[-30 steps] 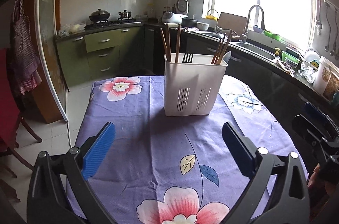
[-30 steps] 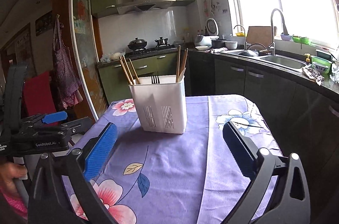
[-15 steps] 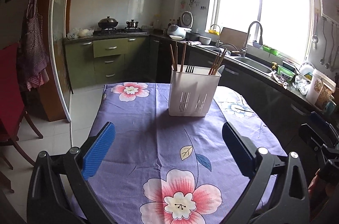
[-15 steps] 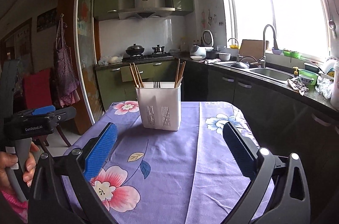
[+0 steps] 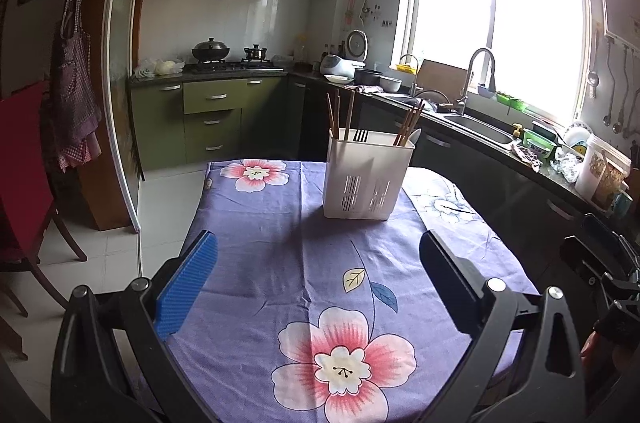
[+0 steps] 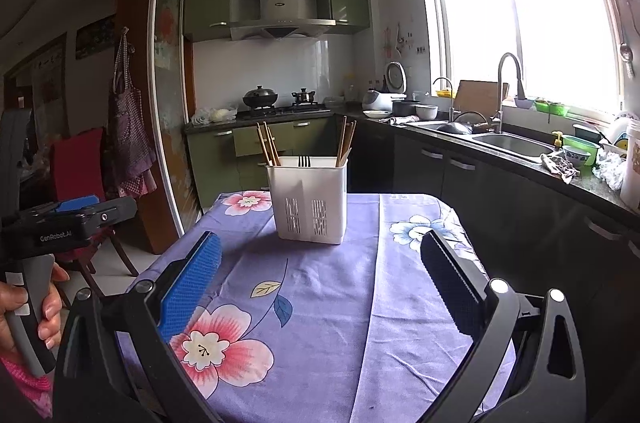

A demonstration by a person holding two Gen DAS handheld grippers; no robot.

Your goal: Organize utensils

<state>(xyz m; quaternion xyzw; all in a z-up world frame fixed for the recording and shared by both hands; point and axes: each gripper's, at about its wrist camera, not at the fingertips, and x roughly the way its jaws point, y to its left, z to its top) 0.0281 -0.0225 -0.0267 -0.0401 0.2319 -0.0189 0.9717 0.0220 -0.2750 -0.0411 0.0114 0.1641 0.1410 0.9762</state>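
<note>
Utensils stood sorted in the white caddy (image 5: 366, 175) at mid-tabletop (image 5: 280, 263), well apart from my left gripper (image 5: 318, 275) and right gripper (image 6: 320, 271), jaws wide and empty; advisable: hold clear, disturb nothing.

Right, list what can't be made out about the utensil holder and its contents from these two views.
- Utensil holder, both wrist views: its opaque walls hide the inside, so compartment dividers are unclear.
- Chopsticks: lower ends hidden by the wall; the exact count is too small to tell.
- Fork: only the tines clear the rim.
- Pale utensil, left wrist view: just a tip shows; its type is unclear.
- Holder's far side: unseen in both views.
</note>
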